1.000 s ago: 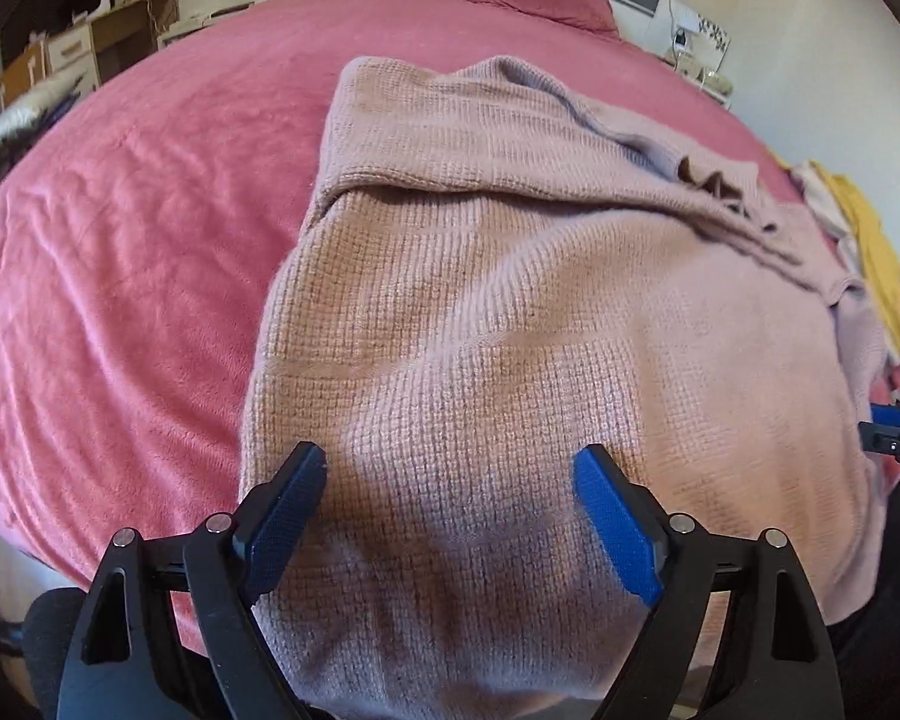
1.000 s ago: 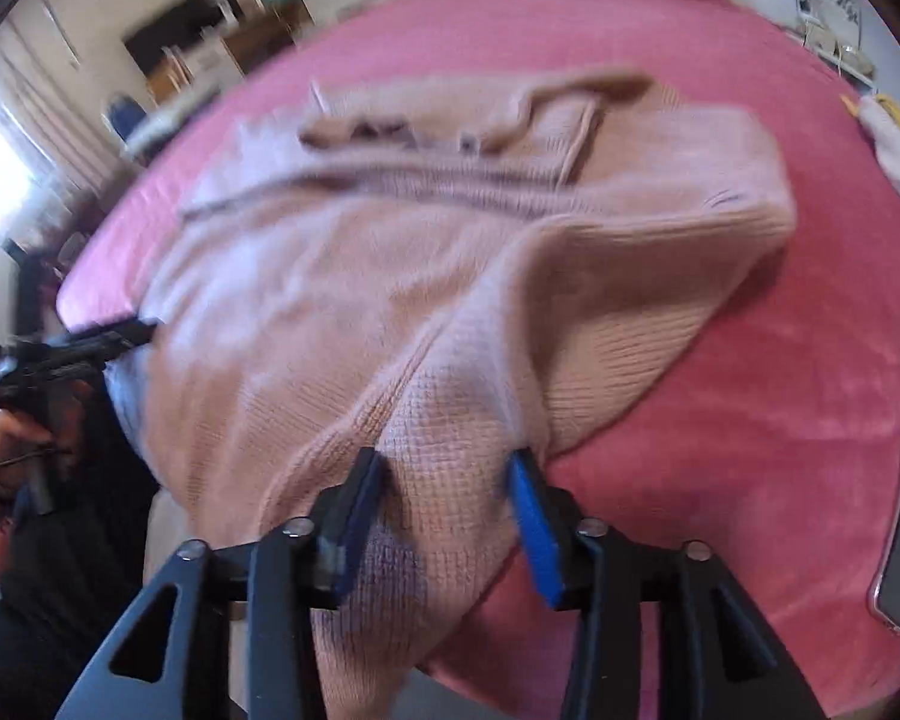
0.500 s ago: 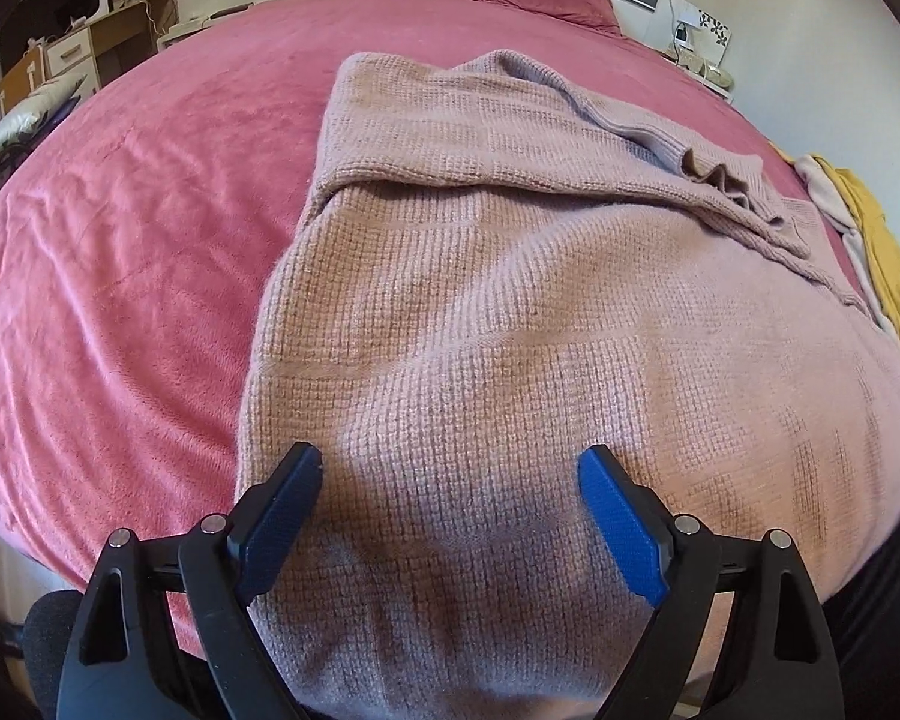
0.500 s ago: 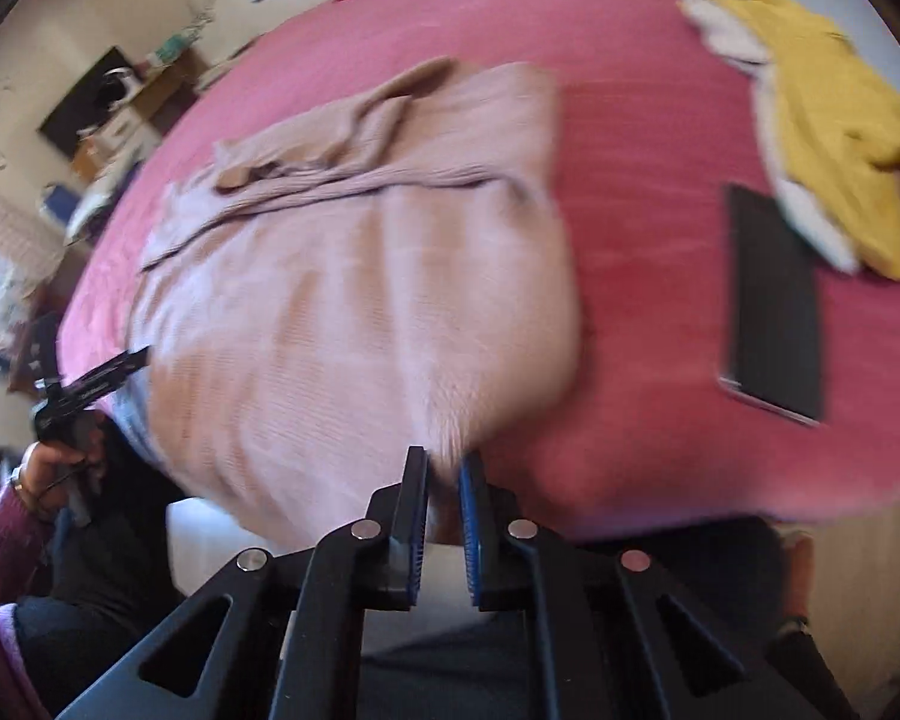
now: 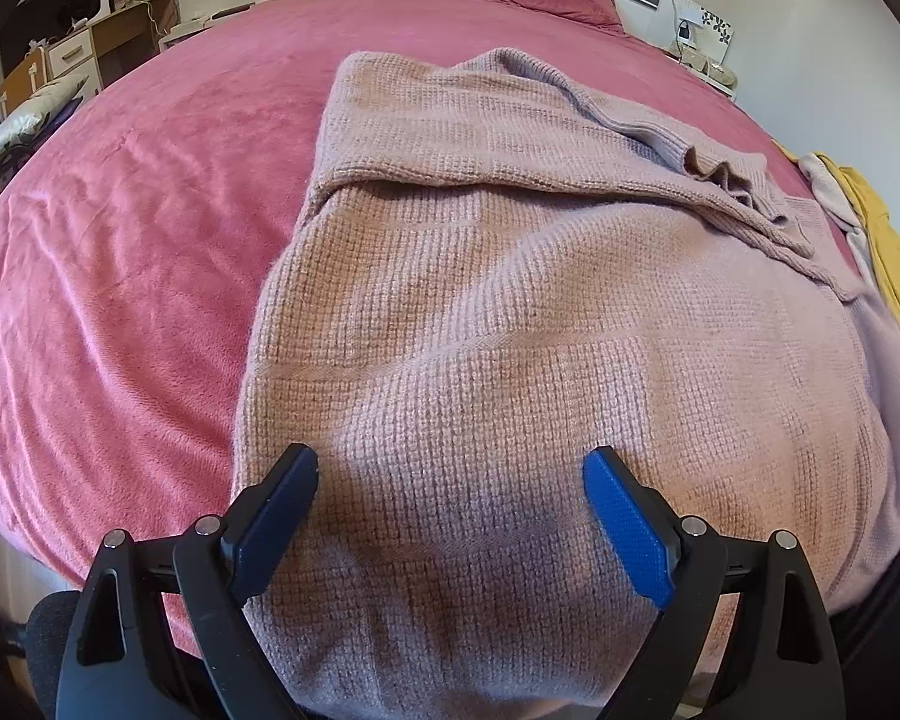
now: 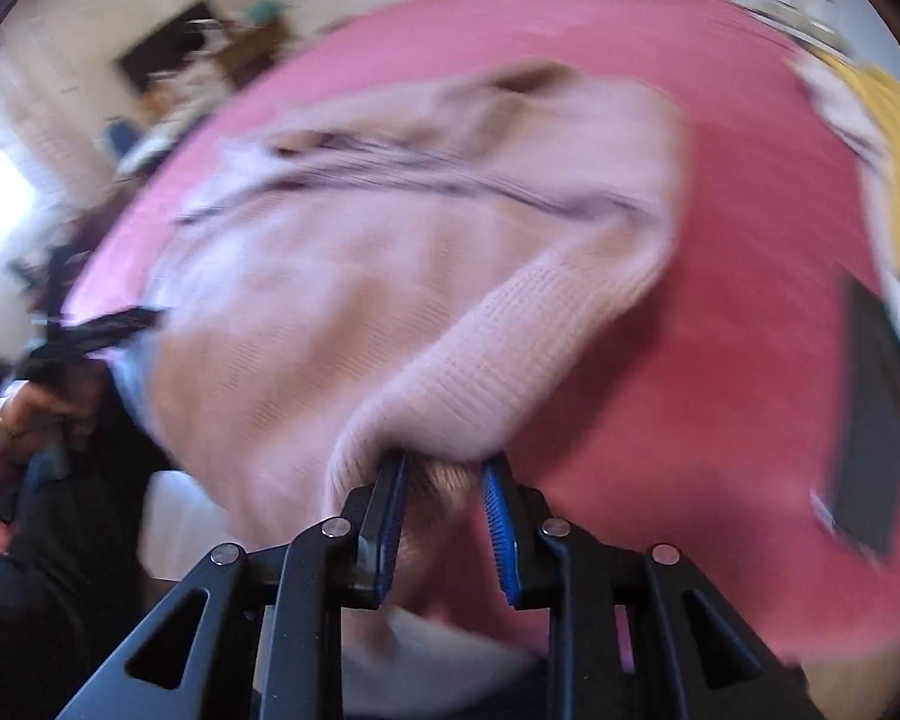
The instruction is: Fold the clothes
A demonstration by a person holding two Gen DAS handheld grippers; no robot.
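A pale pink knit sweater (image 5: 540,300) lies spread on the pink bed cover (image 5: 150,210), its sleeves folded across the upper part. My left gripper (image 5: 450,480) hovers open over the sweater's near hem, nothing pinched between its blue pads. In the blurred right wrist view the sweater (image 6: 360,252) is drawn up into a ridge that runs into my right gripper (image 6: 444,480). A bunch of the knit fills the gap between its pads while the jaws are opening. The left gripper (image 6: 102,330) shows blurred at the left, held by a hand (image 6: 24,414).
A yellow garment (image 5: 882,234) lies in a heap at the bed's right edge, also the yellow garment (image 6: 894,138) in the right wrist view. A dark flat phone-like slab (image 6: 870,420) rests on the cover (image 6: 720,330) right of the sweater. Furniture stands beyond the bed's far left.
My right gripper, almost shut at the sweater's edge half a second ago, now has wider jaws with a fold of knit between them and has swung left. The left gripper has stayed put.
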